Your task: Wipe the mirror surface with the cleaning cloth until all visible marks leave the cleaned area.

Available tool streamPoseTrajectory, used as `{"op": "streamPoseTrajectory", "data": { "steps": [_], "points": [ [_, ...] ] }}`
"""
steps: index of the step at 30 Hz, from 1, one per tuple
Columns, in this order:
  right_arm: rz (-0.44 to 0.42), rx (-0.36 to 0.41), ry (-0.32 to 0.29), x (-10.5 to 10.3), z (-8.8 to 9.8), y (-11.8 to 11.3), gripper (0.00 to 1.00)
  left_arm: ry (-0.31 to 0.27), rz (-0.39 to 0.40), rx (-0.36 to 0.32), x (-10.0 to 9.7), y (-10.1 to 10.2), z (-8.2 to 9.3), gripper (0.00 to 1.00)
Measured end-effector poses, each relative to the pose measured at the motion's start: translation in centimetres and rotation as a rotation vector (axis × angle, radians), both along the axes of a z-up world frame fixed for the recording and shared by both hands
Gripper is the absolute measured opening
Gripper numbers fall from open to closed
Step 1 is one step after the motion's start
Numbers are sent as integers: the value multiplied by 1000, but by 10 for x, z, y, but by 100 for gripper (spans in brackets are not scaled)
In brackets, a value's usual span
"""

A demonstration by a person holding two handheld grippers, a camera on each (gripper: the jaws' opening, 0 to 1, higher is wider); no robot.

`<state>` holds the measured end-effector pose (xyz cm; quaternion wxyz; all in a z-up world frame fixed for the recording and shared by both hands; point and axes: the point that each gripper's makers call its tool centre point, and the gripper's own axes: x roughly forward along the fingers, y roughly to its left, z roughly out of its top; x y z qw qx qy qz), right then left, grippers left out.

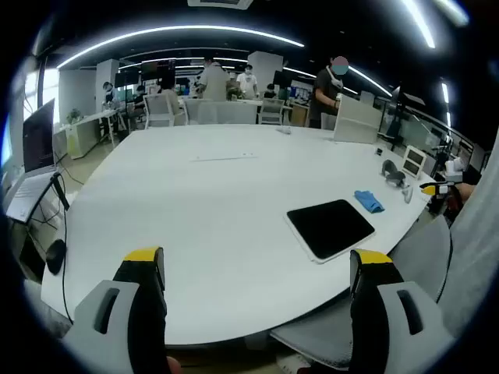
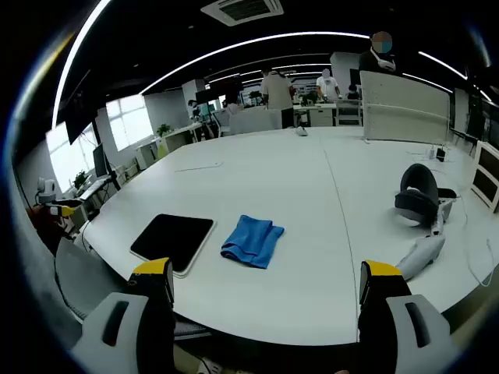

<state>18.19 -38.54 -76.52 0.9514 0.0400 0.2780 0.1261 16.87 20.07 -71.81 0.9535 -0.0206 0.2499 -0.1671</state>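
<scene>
Big white oval tabletop (image 1: 218, 202) w/ lots of bare room across its middle and far side. Mirror (image 2: 173, 240), a dark rectangular slab w/ light rim, lies flat near the tabletop's front edge; in left gripper view it sits at (image 1: 330, 227), one corner close to the rim. Blue cleaning cloth (image 2: 253, 240), bunched, just beside the mirror, not touching. Headset (image 2: 421, 199) further along, near the curved edge.

Left hand-held gripper (image 1: 257, 269): jaws spread wide, nothing between, hanging off the front edge. Right hand-held gripper (image 2: 269, 280): same, spread, empty, short of the cloth.
</scene>
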Motion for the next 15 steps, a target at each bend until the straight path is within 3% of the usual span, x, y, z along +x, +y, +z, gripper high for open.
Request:
{"op": "streamPoseTrajectory", "data": {
  "steps": [8, 15],
  "points": [
    [-18, -1, -18, 5, 5, -3, 98, -9, -3, -6, 3, 2, 1, 99],
    [-21, -23, 7, 5, 6, 0, 98, -10, -7, 0, 7, 4, -3, 99]
  ]
}}
